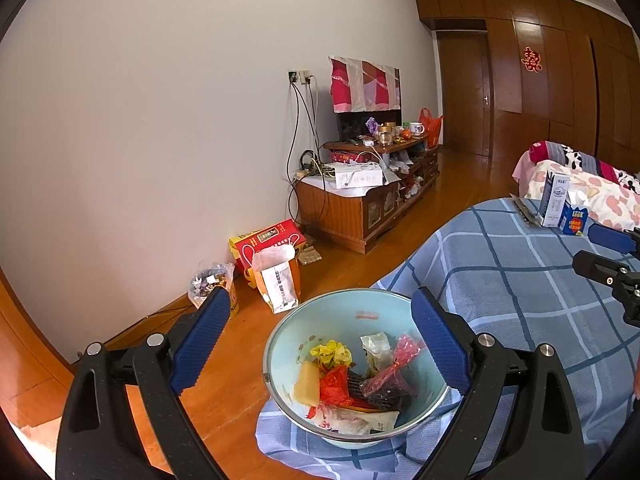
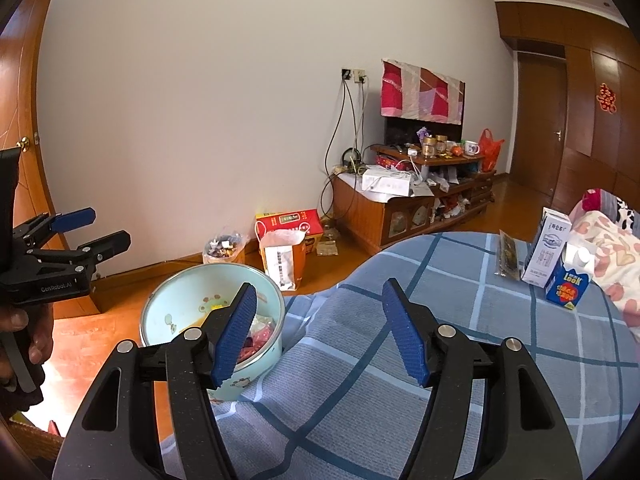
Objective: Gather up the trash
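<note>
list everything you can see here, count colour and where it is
trash bin: 1, pale blue, at the bed's edge, holding red, yellow, white and dark wrappers
bed cover: 1, blue plaid
milk carton: 1, white and blue, upright on the far side of the bed
juice carton: 1, blue, beside the milk carton
dark packet: 1, flat on the bed left of the cartons
paper bag: 1, orange and white, on the floor
red box: 1, by the wall
TV stand: 1, wooden, cluttered
left gripper: open, over the bin
right gripper: open, over the bed
</note>
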The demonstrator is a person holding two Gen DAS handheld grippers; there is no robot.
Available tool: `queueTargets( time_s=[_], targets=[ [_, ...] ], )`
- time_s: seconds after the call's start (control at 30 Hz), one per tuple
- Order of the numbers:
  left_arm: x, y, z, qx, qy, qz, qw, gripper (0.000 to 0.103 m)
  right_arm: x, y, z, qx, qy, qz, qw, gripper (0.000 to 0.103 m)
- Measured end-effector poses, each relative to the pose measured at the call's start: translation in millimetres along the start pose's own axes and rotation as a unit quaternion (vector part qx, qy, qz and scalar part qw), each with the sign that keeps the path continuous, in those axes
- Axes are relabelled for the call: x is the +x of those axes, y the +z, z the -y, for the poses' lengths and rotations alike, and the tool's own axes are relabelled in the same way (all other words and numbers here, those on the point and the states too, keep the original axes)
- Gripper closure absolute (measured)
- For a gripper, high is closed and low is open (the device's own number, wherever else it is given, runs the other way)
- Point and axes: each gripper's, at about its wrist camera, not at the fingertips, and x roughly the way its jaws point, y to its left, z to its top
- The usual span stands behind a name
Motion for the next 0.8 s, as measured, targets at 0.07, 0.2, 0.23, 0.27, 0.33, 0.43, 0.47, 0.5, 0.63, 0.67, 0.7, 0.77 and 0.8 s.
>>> queueTargets(
  time_s=[0.07,0.2,0.23,0.27,0.33,0.43,0.47,0.5,0.63,0.67,0.7,0.77,0.8],
  targets=[
    [0.0,-0.1,0.2,0.001,0.000,0.000,1.0000,0.013,-0.2,0.2,0.0,0.000,-0.001,0.000,1.000,0.038],
    [-0.7,1.3,0.5,0.001,-0.001,0.002,1.0000,0.012,-1.5,0.2,-0.7,-0.001,-0.001,0.001,1.000,0.037],
    [-0.7,1.3,0.8,0.002,-0.001,0.002,1.0000,0.012,-2.2,0.1,-1.2,-0.002,-0.002,0.002,1.000,0.037],
    [-0.6,1.3,0.6,0.001,-0.001,0.001,1.0000,0.012,-2.2,0.0,-1.2,-0.001,-0.002,0.001,1.000,0.037],
    [-1.1,1.5,0.7,0.001,-0.002,0.001,1.0000,0.012,-2.2,-0.2,-1.2,-0.001,-0.001,0.001,1.000,0.037],
    [-1.1,1.4,0.7,0.001,-0.002,0.001,1.0000,0.012,-3.6,-0.7,0.0,0.000,-0.002,0.000,1.000,0.037],
    [-1.2,1.5,0.9,0.001,-0.003,0.001,1.0000,0.012,-3.8,-1.1,0.1,0.000,-0.002,0.000,1.000,0.037],
    [-1.5,1.5,1.4,0.002,-0.003,0.001,1.0000,0.012,-4.3,-1.4,0.2,0.000,-0.002,0.000,1.000,0.037],
    [-1.3,1.4,3.0,0.005,-0.004,0.001,1.0000,0.012,-5.0,-2.8,-0.1,0.000,-0.002,-0.001,1.000,0.037],
    [-1.2,1.4,3.3,0.006,-0.003,0.000,1.0000,0.012,-4.8,-2.8,0.1,0.000,-0.002,-0.002,1.000,0.037],
    [-1.3,1.1,3.1,0.006,-0.003,0.000,1.0000,0.012,-5.1,-3.0,-0.3,0.000,-0.002,-0.002,1.000,0.037],
    [-1.3,1.1,3.2,0.005,-0.003,0.001,1.0000,0.012,-5.1,-3.2,0.0,0.000,-0.002,-0.002,1.000,0.037],
    [-1.1,0.9,3.5,0.006,-0.003,0.001,1.0000,0.012,-5.0,-3.2,0.1,0.000,-0.002,-0.002,1.000,0.037]
  ],
)
